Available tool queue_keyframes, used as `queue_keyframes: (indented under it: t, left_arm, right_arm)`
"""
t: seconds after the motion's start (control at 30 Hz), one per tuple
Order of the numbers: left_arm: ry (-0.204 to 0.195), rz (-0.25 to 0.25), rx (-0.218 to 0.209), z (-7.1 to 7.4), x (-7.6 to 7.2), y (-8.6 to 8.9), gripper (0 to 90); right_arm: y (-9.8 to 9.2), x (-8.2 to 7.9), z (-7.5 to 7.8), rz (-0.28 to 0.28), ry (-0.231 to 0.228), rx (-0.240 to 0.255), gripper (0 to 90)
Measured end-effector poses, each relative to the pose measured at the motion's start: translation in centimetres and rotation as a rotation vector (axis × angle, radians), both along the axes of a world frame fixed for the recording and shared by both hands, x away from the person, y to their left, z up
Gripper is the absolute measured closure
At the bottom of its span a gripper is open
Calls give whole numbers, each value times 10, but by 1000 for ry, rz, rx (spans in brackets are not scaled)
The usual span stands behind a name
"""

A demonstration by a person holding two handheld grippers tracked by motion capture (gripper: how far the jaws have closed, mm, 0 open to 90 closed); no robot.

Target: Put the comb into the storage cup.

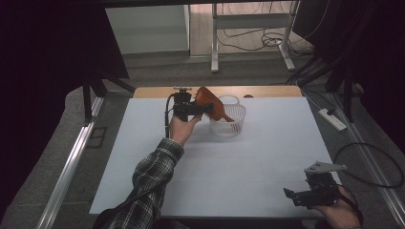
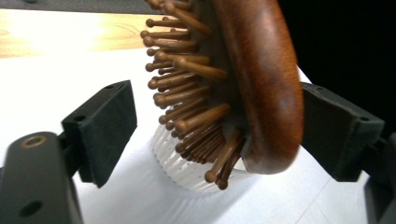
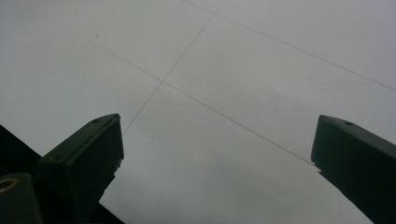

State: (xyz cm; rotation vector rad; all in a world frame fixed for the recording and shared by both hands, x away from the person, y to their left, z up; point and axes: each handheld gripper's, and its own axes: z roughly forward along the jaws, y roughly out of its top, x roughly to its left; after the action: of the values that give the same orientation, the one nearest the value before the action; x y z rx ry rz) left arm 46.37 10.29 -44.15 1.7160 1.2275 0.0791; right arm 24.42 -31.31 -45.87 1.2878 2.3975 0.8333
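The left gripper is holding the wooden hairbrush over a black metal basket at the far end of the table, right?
Not quite: the basket is white plastic, not black metal, as the high view shows. The rest holds: the left gripper has the wooden hairbrush over it at the table's far end.

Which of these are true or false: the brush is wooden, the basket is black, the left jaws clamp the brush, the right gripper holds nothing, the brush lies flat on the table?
1. The brush is wooden. True.
2. The basket is black. False: it is white.
3. The left gripper clamps the brush. False: its jaws stand apart, and the left pad is clear of the bristles, with the brush between them.
4. The right gripper holds nothing. True: its jaws are open over bare table.
5. The brush lies flat on the table. False: it stands tilted in the basket.
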Motion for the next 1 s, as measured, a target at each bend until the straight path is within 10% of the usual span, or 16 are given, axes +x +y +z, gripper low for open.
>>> queue_keyframes:
  t: [0.67,1.0]
  left_arm:
    - [-43,-77,142,9,-2,4,80]
    - [-133,-71,257,11,-8,6,43]
  right_arm:
    - [0,0,0,0,1,0,24]
    - [0,0,0,0,1,-1,24]
